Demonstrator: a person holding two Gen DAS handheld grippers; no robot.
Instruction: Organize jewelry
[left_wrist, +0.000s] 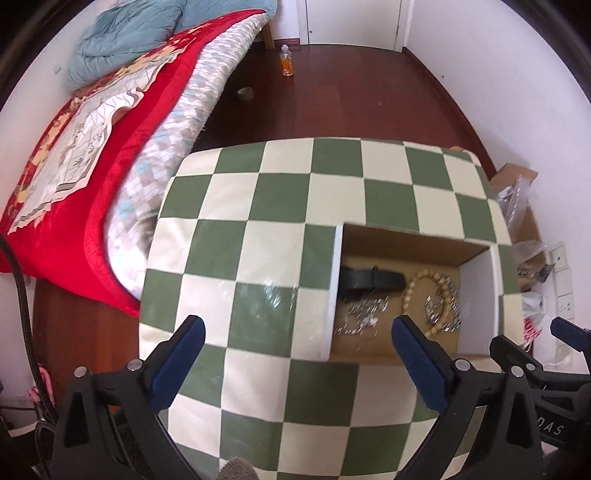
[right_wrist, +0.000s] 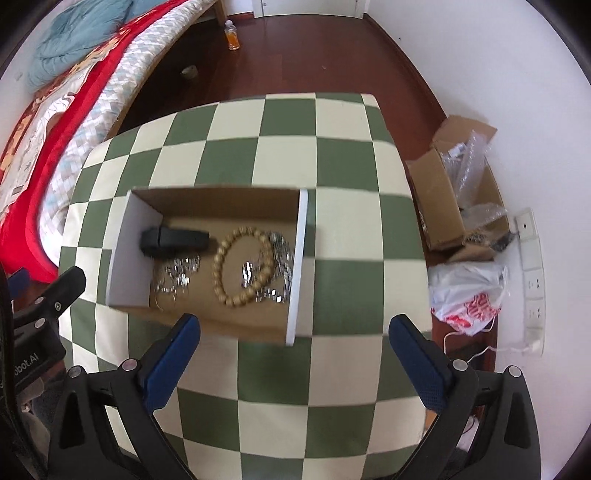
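An open cardboard box with white end walls lies on the green-and-cream checkered table. Inside it lie a black strap, a wooden bead bracelet, a silver chain pile and sparkling silver pieces. The left wrist view shows the same box, strap, bead bracelet and silver chain. My left gripper is open above the table, left of the box. My right gripper is open, hovering over the box's near edge. Neither holds anything.
A bed with a red cover stands left of the table. An orange bottle and a tape roll sit on the wooden floor. Right of the table lie a cardboard carton with plastic wrap, a white bag and wall sockets.
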